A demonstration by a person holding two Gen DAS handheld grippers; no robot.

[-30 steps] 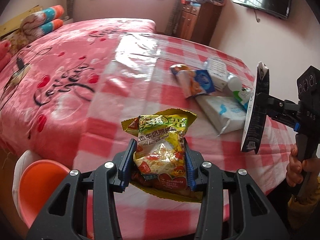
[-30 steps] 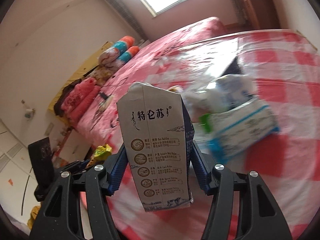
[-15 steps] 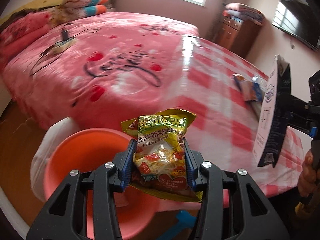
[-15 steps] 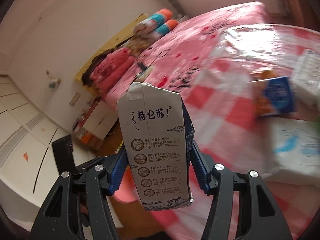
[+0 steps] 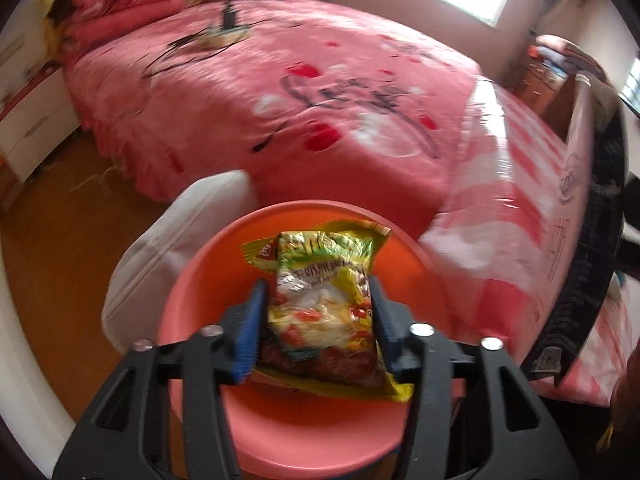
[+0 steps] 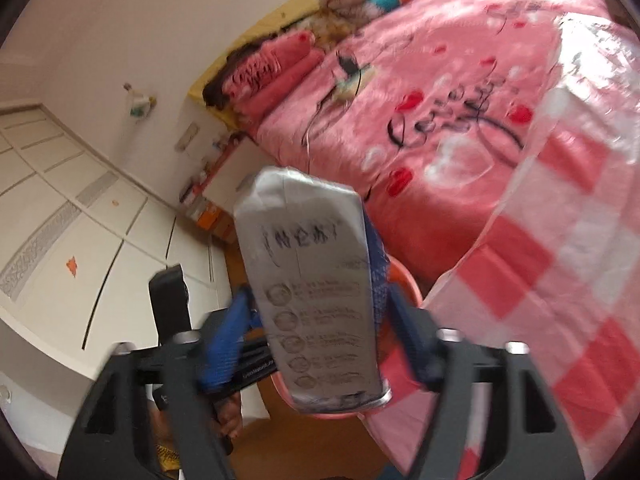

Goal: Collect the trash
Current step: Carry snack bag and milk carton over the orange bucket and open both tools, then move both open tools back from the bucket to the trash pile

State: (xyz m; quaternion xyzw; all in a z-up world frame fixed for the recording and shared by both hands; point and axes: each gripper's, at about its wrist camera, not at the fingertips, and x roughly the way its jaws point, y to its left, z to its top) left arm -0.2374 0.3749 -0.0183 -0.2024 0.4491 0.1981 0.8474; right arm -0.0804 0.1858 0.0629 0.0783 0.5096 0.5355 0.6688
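In the left view, the left tongs [image 5: 316,334] are opening over the orange bin [image 5: 200,280], and the snack bag [image 5: 324,304] between them looks already loose, a gap showing at the 9 o'clock pad. The right tongs [image 6: 320,332] are opening too, and the milk carton [image 6: 312,292] tilts free between the pads above the bin's rim [image 6: 404,276]. Both pieces are about to drop in; further, toward 2 o'clock, the checked surface [image 6: 560,272] is only partly in view, so I cannot tell what trash is left there.
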